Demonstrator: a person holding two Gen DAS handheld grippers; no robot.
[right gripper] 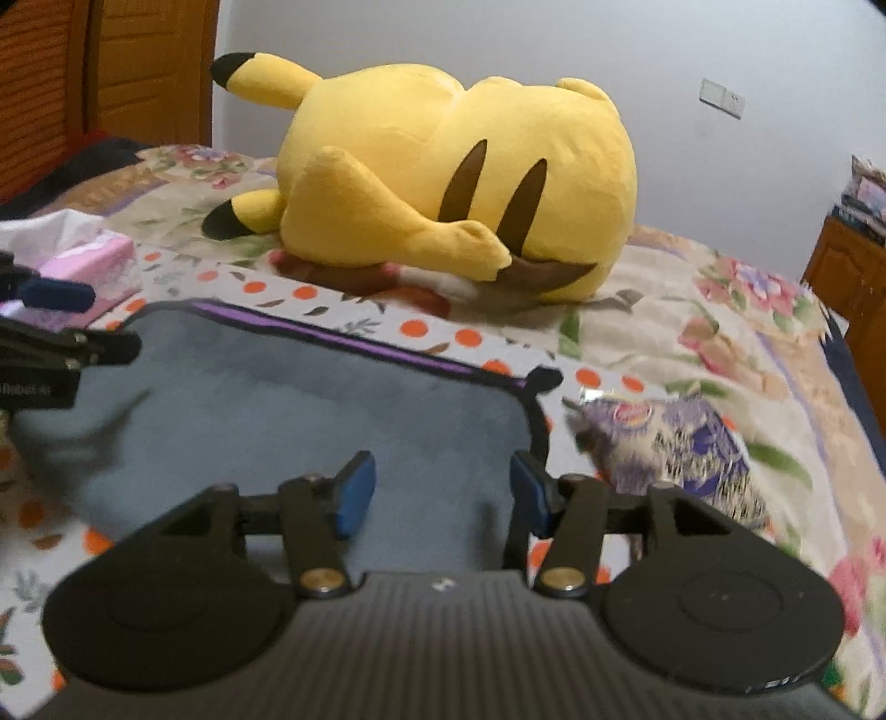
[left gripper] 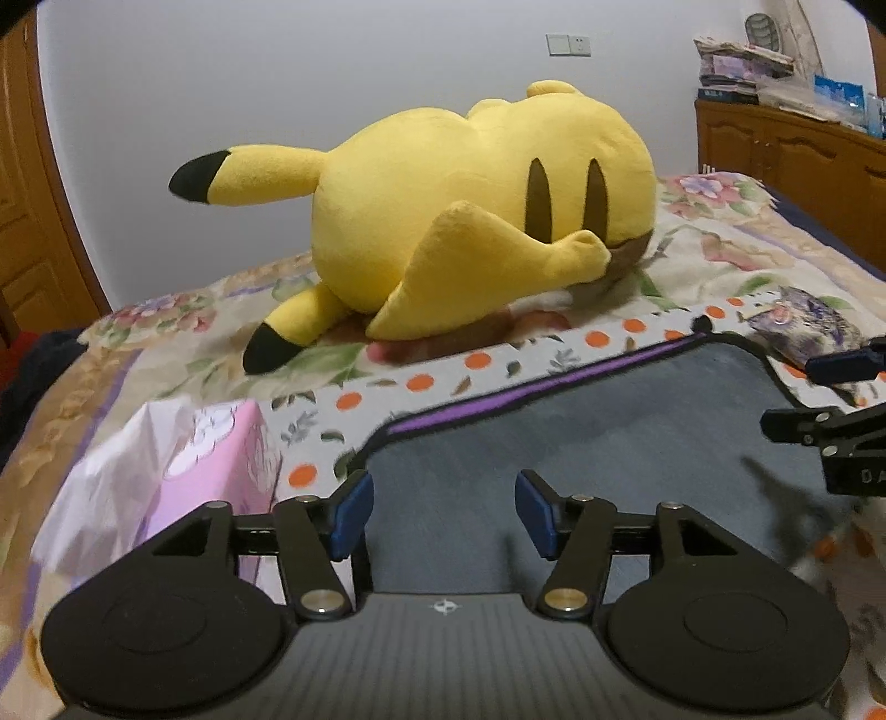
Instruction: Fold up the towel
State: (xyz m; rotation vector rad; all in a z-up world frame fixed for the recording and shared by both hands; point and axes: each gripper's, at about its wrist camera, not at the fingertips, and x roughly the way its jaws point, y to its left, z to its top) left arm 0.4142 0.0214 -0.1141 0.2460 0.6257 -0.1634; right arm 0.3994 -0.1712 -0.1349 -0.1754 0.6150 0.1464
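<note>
Towel: grey towel (left gripper: 581, 421) flat on the bed (left gripper: 736, 243), long axis left-right, purple-trimmed far edge toward the plush toy (left gripper: 476, 216).
Left gripper (left gripper: 443, 512): fingers spread, empty, over the near-left corner.
Right gripper (right gripper: 443, 493): fingers spread, empty, over the right edge.
Nearer: about equal.

A plain pale wall (left gripper: 277, 111) runs behind the bed (left gripper: 747, 243), carrying a white switch plate (left gripper: 568, 44). The bed wears a floral cover in cream, pink and green. Beyond its left edge stands an orange-brown wooden door (right gripper: 149, 66). Beyond its right edge sits a low wooden cabinet (left gripper: 786, 149) with stacked papers (left gripper: 736, 66) on top. The light is soft and even.
</note>
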